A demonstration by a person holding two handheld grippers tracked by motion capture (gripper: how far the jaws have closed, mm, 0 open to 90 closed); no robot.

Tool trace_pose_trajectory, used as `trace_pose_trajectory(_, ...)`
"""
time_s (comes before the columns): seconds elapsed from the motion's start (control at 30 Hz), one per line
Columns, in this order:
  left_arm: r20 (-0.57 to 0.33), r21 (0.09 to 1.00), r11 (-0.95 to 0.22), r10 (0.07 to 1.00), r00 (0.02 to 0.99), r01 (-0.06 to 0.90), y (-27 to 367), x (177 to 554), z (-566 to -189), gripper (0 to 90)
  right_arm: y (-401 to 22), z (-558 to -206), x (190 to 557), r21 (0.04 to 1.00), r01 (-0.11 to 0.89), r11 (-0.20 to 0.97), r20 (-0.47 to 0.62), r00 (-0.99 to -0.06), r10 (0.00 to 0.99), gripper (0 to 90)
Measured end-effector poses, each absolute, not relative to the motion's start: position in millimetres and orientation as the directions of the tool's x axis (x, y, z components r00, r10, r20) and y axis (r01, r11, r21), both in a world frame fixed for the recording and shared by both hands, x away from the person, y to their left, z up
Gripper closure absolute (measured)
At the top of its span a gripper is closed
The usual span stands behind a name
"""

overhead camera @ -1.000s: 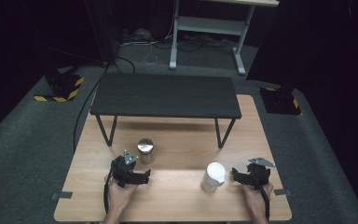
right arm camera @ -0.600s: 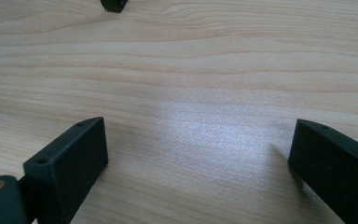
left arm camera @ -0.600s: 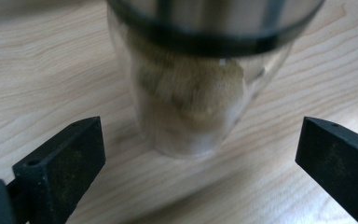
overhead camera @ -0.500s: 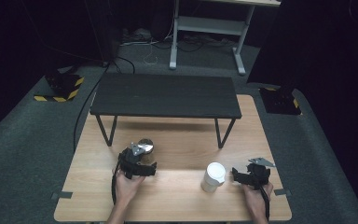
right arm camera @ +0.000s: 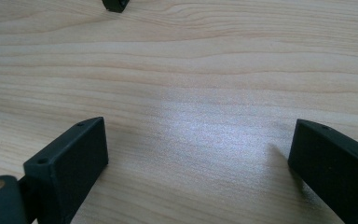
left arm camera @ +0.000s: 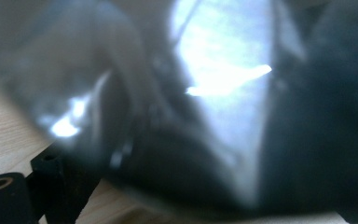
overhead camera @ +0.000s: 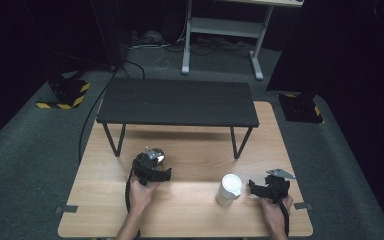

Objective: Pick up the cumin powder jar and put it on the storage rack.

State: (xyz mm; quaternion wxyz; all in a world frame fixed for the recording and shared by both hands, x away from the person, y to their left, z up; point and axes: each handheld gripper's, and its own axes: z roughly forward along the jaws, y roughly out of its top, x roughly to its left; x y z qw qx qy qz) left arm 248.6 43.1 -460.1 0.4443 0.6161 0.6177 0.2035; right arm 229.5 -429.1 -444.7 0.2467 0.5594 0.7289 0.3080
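From the high view, a person's two forearms come in from the near edge of a light wooden bench (overhead camera: 195, 150). The left tongs (overhead camera: 155, 159) have reached a small shiny metal can (overhead camera: 158, 158) standing on the bench just in front of the near left leg of a low black shelf (overhead camera: 177, 102) that spans the far half. The can is upright, partly covered by the tool. The right tongs (overhead camera: 252, 188) rest low on the bench at the near right, pointing left toward a white lidded cup (overhead camera: 228, 189), which stands upright just beside them but apart.

In the left gripper view, the picture is blurred because the metal can (left arm camera: 214, 93) is so close: a bright silvery wall with glints stands between the dark jaws, on the wood. The left tongs have just been closing with the can between them. Whether the pads already press on its sides I cannot tell from the blur.

In the right gripper view, the right tongs (right arm camera: 196, 158) stand wide apart over bare wood grain, with nothing between them.

My reading of progress: this is an early stage. The reach to the can looks complete and the grasp is being made, yet the can sits on the bench, not lifted. The cup is untouched. Picking up and placing both items appears to be left to do.
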Motion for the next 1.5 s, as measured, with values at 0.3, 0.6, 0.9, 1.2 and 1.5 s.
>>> trace_pose_trajectory(0.3, -0.290, 0.798, 0.159, 0.947, 0.140, 0.582, 42.7, 251.4, -461.8, 13.6, -429.3, -444.8, 229.4, 0.726, 0.663, 0.185, -0.015, -0.254, 0.967, 4.1)
trace_pose_trajectory(0.6, -0.277, 0.799, 0.148, 0.951, 0.139, 0.582, 40.3, 253.2, -460.9, 18.1, -429.1, -444.7, 229.4, 0.725, 0.663, 0.185, -0.015, -0.253, 0.967, 4.2)
trace_pose_trajectory(0.9, -0.274, 0.798, 0.148, 0.953, 0.133, 0.584, 37.6, 254.9, -462.0, 25.3, -429.3, -444.9, 229.4, 0.726, 0.662, 0.186, -0.016, -0.254, 0.967, 4.2)
trace_pose_trajectory(1.2, -0.271, 0.800, 0.149, 0.954, 0.129, 0.581, 38.7, 254.3, -463.3, 29.9, -429.3, -444.9, 229.4, 0.726, 0.662, 0.186, -0.016, -0.254, 0.967, 4.2)
trace_pose_trajectory(1.5, -0.263, 0.806, 0.147, 0.957, 0.124, 0.574, 35.8, 254.1, -463.8, 30.9, -429.2, -444.9, 229.4, 0.726, 0.662, 0.186, -0.016, -0.254, 0.967, 4.2)
